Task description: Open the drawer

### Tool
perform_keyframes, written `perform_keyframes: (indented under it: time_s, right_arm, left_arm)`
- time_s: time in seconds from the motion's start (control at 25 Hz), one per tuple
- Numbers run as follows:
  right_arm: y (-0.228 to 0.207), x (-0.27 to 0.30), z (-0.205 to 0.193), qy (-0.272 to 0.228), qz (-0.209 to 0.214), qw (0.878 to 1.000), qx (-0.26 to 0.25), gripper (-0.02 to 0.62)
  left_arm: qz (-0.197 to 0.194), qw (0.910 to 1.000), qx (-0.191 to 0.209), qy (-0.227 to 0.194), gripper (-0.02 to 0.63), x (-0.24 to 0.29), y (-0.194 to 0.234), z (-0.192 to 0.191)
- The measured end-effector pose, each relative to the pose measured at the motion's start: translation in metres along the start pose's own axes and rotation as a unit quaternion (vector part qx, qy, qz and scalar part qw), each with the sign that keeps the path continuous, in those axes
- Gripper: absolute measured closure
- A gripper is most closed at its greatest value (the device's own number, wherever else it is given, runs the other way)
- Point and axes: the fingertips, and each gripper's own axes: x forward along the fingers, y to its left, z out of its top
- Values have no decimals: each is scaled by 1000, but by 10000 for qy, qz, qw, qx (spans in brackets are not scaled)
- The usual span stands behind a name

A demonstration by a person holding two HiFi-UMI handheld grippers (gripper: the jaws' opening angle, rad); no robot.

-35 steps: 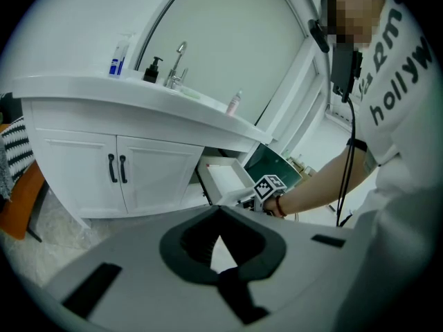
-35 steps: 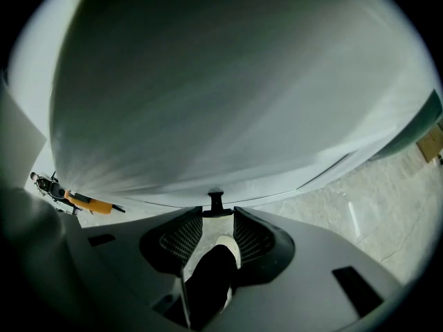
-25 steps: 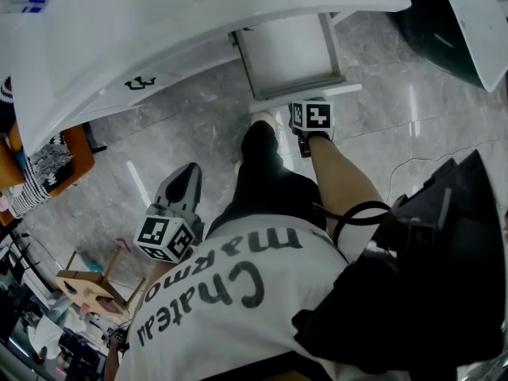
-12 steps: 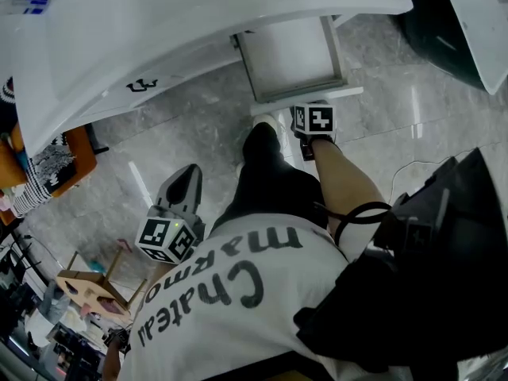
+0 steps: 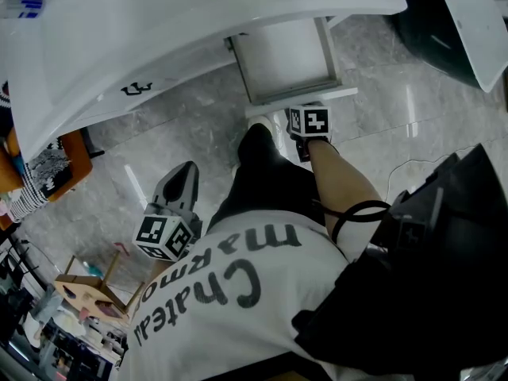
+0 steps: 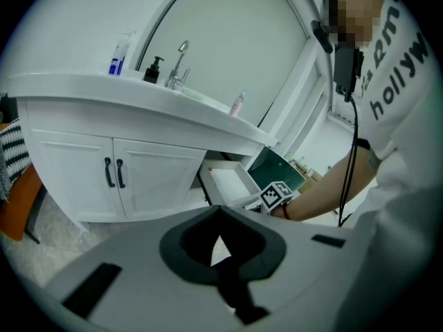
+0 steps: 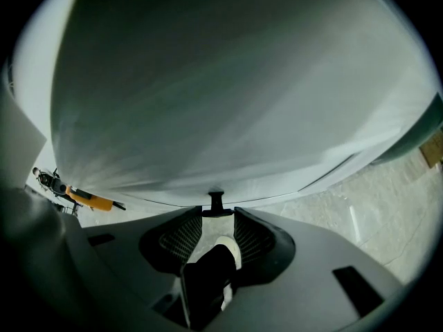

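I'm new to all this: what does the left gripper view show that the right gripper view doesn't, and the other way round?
Only the left gripper view: the whole vanity from the side, with its faucet, two cabinet doors with black pulls, the open drawer, and a person's forearm reaching to it.
Only the right gripper view: a close look at the drawer's small black handle, sitting between the parted fingers of the right gripper, and a shoe tip below.
Both: the white drawer and the pale stone floor.
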Motion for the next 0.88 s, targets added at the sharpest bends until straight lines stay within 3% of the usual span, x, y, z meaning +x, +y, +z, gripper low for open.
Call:
perform_keyframes:
  time_s: [0.52,0.68,0.88]
  right_arm:
    - [1,-9,2,217,-51,9997,-102,445]
    - [0,-25,12,26,-131,9996,-231,459]
    - [-4,-56,23,-286,-363,9989,-87,552]
  left_arm:
    - [-47,9998,190,11,608,4,-6,5]
    - [-69,9996,239,-119,609,-4,-11,11]
    - [-66,9995,141,-284,608,-21,-18,8]
